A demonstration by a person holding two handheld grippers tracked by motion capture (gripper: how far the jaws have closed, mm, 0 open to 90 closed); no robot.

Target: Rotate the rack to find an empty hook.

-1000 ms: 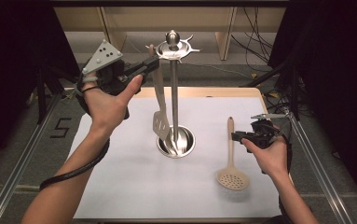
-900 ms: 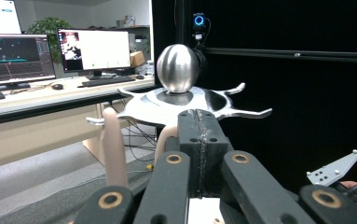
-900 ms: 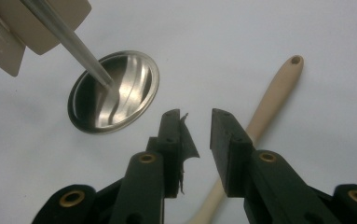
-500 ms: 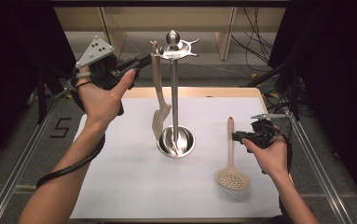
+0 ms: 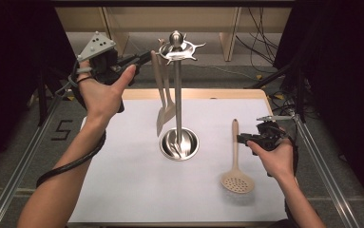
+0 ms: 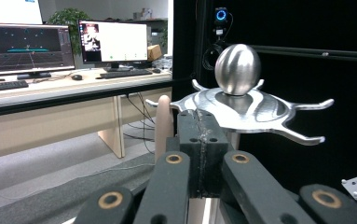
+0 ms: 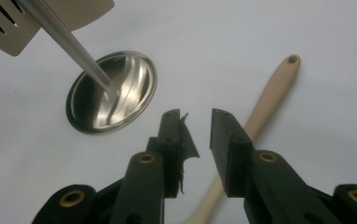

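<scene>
Two grippers: being held over a white mat [image 5: 122, 190], desks with monitors [image 6: 111, 42] behind.
Stand [image 5: 178, 95]: spatula [image 5: 163, 102] being hung there.
Left gripper [image 5: 144, 58]: being kept closed, at the rack top.
Right gripper [image 5: 244, 138]: being held slightly parted, empty, beside the slotted spoon [image 5: 235, 161].

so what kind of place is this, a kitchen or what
Probably a lab or office test bench, not a kitchen. The utensil stand sits on a white sheet between black curtains, with aluminium rails alongside, and desks with computer monitors behind.
</scene>
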